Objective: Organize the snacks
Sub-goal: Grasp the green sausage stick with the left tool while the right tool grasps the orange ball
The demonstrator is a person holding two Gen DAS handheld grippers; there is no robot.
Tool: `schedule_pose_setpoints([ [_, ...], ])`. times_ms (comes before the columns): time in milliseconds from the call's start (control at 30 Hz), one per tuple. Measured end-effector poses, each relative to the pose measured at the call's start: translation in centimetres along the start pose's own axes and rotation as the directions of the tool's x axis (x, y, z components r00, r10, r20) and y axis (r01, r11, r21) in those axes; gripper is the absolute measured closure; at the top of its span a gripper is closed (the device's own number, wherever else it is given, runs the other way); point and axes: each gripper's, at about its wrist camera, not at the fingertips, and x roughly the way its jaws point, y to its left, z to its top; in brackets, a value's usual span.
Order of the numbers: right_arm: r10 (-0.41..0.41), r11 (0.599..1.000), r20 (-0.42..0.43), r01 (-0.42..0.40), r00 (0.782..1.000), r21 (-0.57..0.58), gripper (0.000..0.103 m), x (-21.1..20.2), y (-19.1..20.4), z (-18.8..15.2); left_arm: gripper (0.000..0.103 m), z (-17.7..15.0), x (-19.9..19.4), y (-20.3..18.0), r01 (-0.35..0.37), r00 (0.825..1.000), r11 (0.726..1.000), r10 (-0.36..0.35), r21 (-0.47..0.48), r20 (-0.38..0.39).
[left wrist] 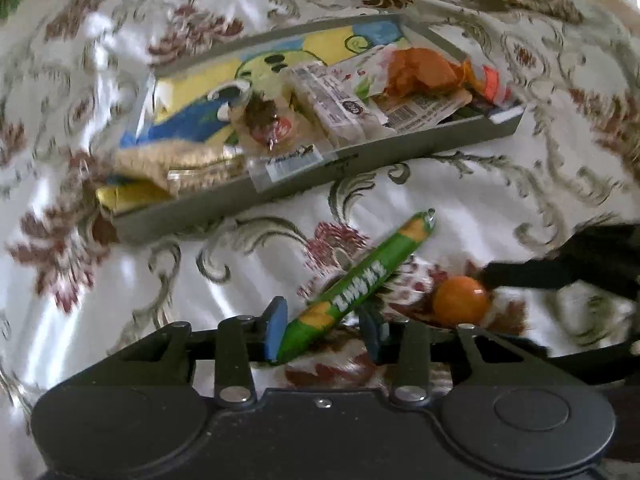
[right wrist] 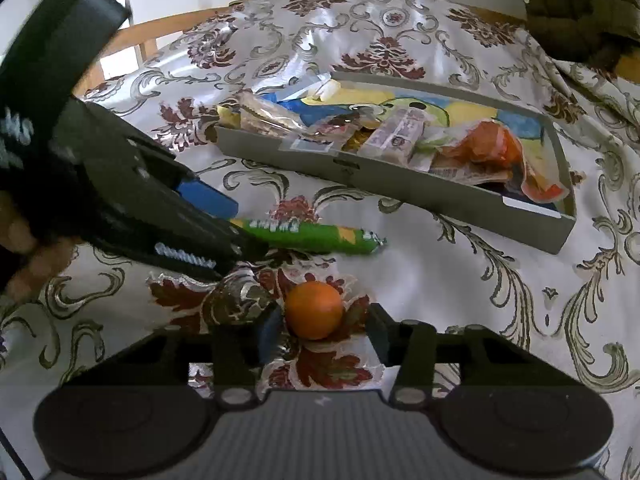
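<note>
Satin-sheened white cloth (right wrist: 420,280) with maroon and olive damask scrolls covers the whole bench under my two grippers. Toward the far side of it lies a long shallow grey cardboard tray (right wrist: 400,188), its floor printed in a blue, yellow and green cartoon, and I can see it already holds a crowd of snacks: a crumpled orange wrapper (left wrist: 420,72) near one end, pale label-covered packets (left wrist: 340,108) in the middle, and a beige wafer-like pack (left wrist: 160,160) at the other end. Nearer to me, well apart from the tray, a long green snack stick with yellow patches and white lettering (left wrist: 360,280) lies on the cloth. My left gripper (left wrist: 326,330) has its jaws around the near end of that stick; the blue pad on one side touches the wrapper, but I cannot tell whether the other pad presses too. Just beside the stick sits a small round orange ball-shaped sweet (right wrist: 315,309). My right gripper (right wrist: 322,330) straddles it, the jaws partly open with a gap showing on each side, so nothing is gripped there.
</note>
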Motion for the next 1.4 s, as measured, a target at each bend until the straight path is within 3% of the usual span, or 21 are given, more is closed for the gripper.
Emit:
schedule_pose_setpoints([
  [67,0.011,1.0,-0.01,-0.011,1.0,-0.001,0.064,0.0,0.2,0.0,0.061,-0.1,-0.7,0.2,0.043,0.999,0.998,-0.044,-0.034,-0.016],
  [167,0.008,1.0,-0.02,-0.008,1.0,-0.011,0.064,0.1,0.4,-0.2,0.059,-0.6,-0.9,0.4,0.044,0.999,0.996,-0.044,-0.078,0.0],
  [433,0.023,0.999,-0.009,-0.023,1.0,0.029,0.064,0.0,-0.3,-0.4,0.049,-0.8,1.5,-1.7,-0.095,0.995,0.988,0.092,0.124,0.027],
  [700,0.025,0.999,-0.003,-0.025,1.0,0.036,0.061,0.7,-0.2,-0.2,0.049,-0.6,2.2,-0.7,-0.069,0.996,0.992,0.062,0.109,0.066],
  [900,0.032,0.999,-0.006,-0.032,0.999,0.027,0.056,1.4,0.1,-0.2,0.062,-0.3,2.0,-1.6,-0.091,0.996,0.988,0.088,0.128,0.029],
  [1067,0.036,0.999,-0.028,-0.035,0.999,0.04,0.067,1.0,0.0,0.0,0.069,-0.5,1.3,-2.3,-0.081,0.997,0.986,0.081,0.145,0.008],
  [1267,0.031,0.999,-0.023,-0.03,0.999,0.029,0.067,0.1,0.2,0.1,0.074,-1.1,0.3,-2.2,-0.051,0.999,0.996,0.053,0.073,-0.014],
  [1400,0.025,0.998,-0.003,-0.025,1.0,0.055,0.067,-0.9,-0.2,0.3,0.08,-1.6,-0.8,-1.7,0.039,0.998,0.999,-0.04,-0.019,-0.04],
])
